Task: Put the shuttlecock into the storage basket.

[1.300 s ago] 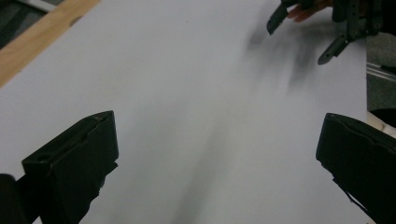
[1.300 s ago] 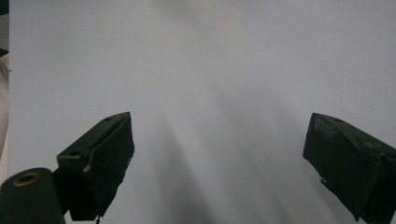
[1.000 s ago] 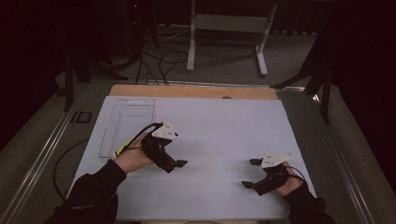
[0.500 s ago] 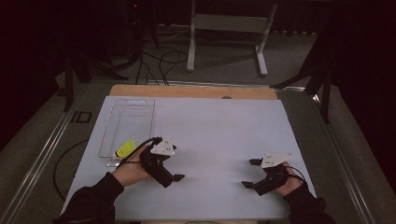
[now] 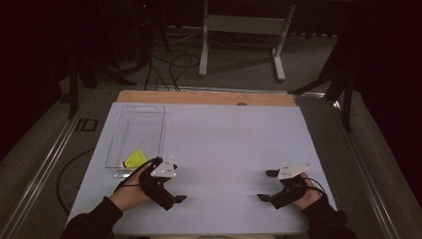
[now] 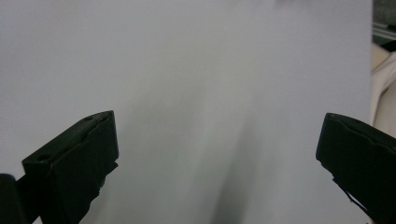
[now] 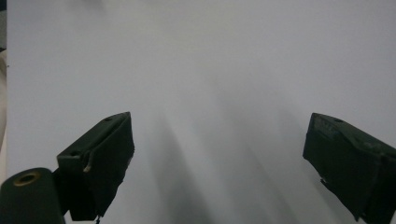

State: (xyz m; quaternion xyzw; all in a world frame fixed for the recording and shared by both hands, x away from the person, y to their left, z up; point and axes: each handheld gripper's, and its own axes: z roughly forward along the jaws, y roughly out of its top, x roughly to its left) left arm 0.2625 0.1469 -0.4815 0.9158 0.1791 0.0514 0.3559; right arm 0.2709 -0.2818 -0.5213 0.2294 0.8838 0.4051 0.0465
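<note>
In the high view, the desk [image 5: 224,144] is covered by a pale sheet, with a strip of wood showing along its far edge. The left gripper [image 5: 174,196] sits low at the near left of the sheet, held in a hand that comes in from the bottom edge; its jaws point toward the right and hold nothing. Just beyond it, a clear plastic bin [image 5: 135,137] lies along the left side of the sheet, and a yellow item [image 5: 134,159] rests inside the bin at its near end, close to the left gripper but apart from it. The right gripper [image 5: 266,185] is at the near right, well apart from the left one, its 2 jaws spread and pointing left across bare sheet.

In the left gripper view, the left gripper [image 6: 217,154] has its 2 black jaws standing wide apart, with plain pale sheet between them and nothing gripped.

In the right gripper view, the right gripper [image 7: 219,154] likewise shows both jaws wide apart over the bare sheet, empty.
</note>
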